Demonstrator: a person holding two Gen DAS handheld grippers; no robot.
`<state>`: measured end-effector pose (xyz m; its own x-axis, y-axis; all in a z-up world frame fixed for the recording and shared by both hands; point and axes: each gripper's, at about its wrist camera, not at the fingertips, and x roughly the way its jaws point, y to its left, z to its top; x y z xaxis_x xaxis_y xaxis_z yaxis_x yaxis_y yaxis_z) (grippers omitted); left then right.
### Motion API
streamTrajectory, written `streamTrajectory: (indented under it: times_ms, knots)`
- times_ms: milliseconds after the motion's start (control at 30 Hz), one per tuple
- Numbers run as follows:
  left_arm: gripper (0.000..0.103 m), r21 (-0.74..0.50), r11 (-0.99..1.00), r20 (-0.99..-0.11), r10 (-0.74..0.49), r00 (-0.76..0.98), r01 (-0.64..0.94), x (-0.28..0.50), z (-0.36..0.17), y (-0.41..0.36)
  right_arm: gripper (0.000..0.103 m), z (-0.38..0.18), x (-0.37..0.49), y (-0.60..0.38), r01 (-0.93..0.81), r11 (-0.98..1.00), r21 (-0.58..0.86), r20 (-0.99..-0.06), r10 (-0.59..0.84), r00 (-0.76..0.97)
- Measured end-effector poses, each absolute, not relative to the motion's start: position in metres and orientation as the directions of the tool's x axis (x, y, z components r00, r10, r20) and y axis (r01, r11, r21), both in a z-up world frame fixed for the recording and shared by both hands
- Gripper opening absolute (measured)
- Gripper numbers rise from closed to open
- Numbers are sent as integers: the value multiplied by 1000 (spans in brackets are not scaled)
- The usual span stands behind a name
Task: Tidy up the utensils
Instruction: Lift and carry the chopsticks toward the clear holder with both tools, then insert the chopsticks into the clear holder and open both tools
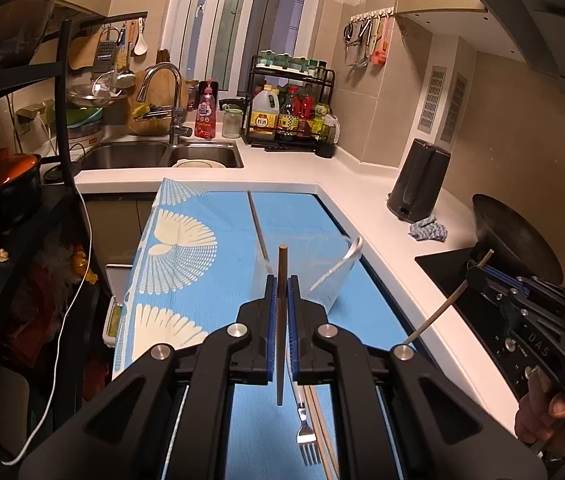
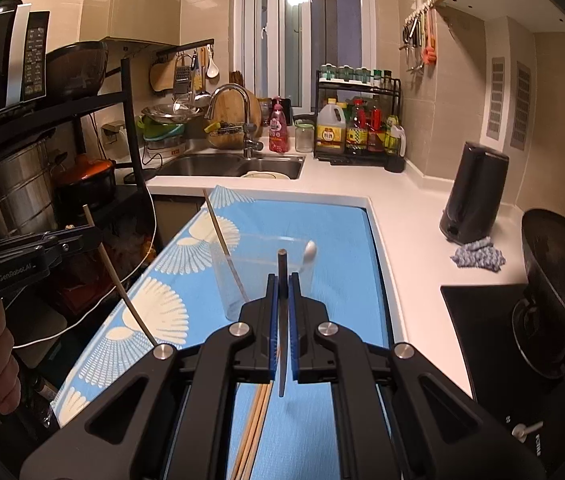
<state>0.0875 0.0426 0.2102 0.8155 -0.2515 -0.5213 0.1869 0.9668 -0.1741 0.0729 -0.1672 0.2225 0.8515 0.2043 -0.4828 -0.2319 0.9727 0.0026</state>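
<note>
My left gripper (image 1: 281, 286) is shut on a wooden chopstick (image 1: 281, 320) and holds it upright above the blue patterned cloth (image 1: 186, 264). My right gripper (image 2: 282, 284) is shut on another chopstick (image 2: 281, 344), also above the cloth. A clear plastic cup (image 2: 260, 276) stands on the cloth just ahead of both grippers, with a white spoon (image 2: 309, 250) and a chopstick (image 2: 220, 236) leaning in it. A metal fork (image 1: 306, 428) lies on the cloth under my left gripper. Several loose chopsticks (image 2: 252, 432) lie under my right gripper.
A white counter (image 2: 414, 208) runs along the right with a black kettle (image 2: 474, 192), a rag (image 2: 478, 256) and a black wok (image 2: 562, 280) on the stove. The sink (image 2: 234, 166) and a bottle rack (image 2: 358, 124) are at the back. Black shelving (image 2: 62, 140) stands left.
</note>
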Motion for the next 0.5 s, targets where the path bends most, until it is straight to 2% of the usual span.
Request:
streamTrajectory:
  times_ms: [267,500]
  knots:
    - [5,-174,956,-519,-294,803,237,120,251,36,5,270,104,-158,-269,963,6,-442,244,863]
    - [5,-158,954,-470,-298,831,253,159,295,31,5,311,146,-156,-262,965,18,-390,248,887]
